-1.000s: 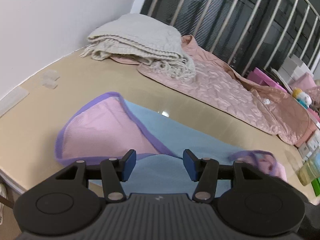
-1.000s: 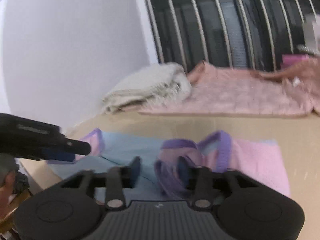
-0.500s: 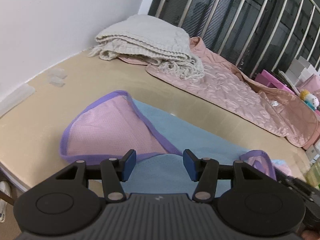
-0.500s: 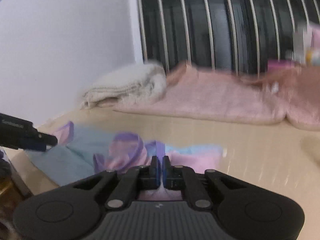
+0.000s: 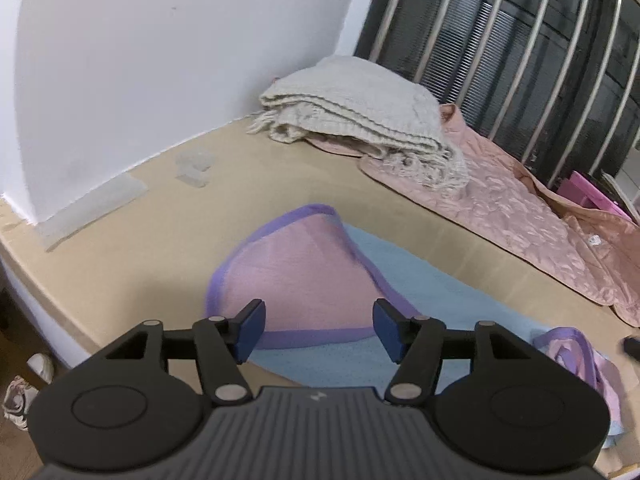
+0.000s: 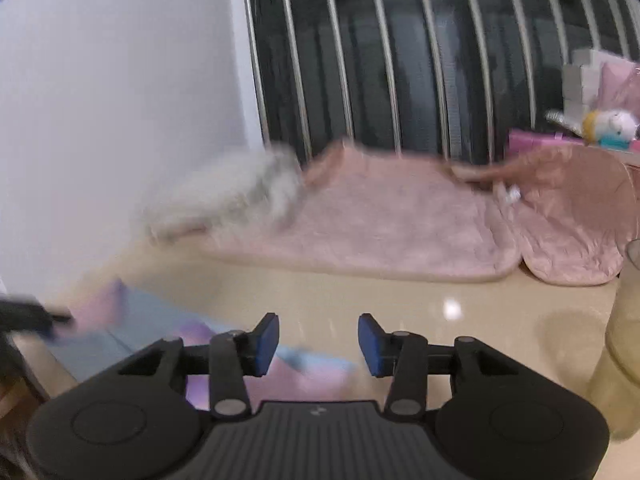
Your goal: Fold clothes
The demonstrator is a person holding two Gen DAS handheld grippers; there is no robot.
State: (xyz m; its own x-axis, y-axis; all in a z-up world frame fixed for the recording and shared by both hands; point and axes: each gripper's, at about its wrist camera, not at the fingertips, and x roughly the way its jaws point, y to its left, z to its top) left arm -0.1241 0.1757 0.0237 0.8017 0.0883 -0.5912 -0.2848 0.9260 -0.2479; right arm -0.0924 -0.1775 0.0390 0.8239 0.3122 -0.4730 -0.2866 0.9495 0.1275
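A small garment in light blue and pink with purple trim (image 5: 316, 280) lies on the beige table (image 5: 168, 208). Its pink sleeve is folded over the blue body, and a bunched purple-trimmed part (image 5: 572, 348) lies at its right end. My left gripper (image 5: 318, 330) is open and empty, hovering over the garment's near edge. My right gripper (image 6: 318, 340) is open and empty above the table, with the garment (image 6: 132, 320) blurred below it to the left. The left gripper's tip (image 6: 36, 316) shows at the far left of the right wrist view.
A folded cream knit blanket (image 5: 360, 108) and a pink quilted cover (image 5: 520, 208) lie at the back of the table, before metal window bars (image 5: 520, 40). A translucent container (image 6: 624, 340) stands at the right. Boxes and toys (image 6: 600, 120) sit at the back right. Shoes (image 5: 24, 384) lie on the floor.
My right gripper was shut on the garment's purple-trimmed part half a second ago; it has let go, opened and swung right. My left gripper stayed open and shifted slightly.
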